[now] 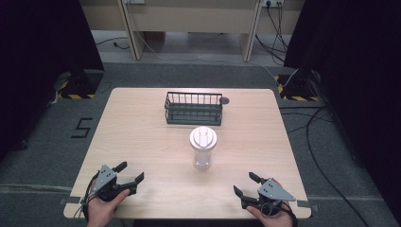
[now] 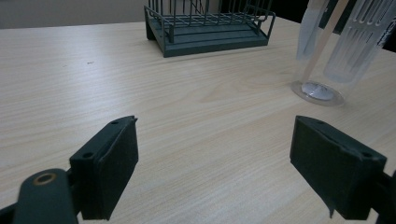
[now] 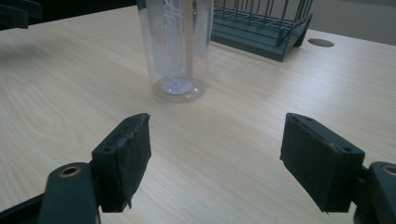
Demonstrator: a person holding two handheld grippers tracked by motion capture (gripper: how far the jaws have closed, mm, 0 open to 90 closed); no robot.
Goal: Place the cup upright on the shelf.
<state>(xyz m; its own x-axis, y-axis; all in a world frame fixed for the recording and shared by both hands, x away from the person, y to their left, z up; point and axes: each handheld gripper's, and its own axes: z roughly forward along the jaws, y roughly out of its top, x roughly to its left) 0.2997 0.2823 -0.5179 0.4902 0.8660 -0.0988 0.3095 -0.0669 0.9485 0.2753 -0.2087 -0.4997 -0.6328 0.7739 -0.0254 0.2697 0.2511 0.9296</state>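
Opening stance. The left gripper (image 1: 126,181) and right gripper (image 1: 244,185) are resting at the near edge of the table (image 1: 137,132), jaws spread wide, holding nothing. A clear lidded bottle (image 1: 203,146) is standing upright at centre, between them; a dark wire rack (image 1: 194,108) is sitting just behind it. No step seems begun; a reach toward the bottle looks the likely next move.

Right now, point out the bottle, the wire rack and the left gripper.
bottle (image 1: 203,140), high view, on its white lid.
wire rack (image 1: 193,117), high view, on its dark base.
left gripper (image 1: 132,172), high view, midway between its open fingertips.
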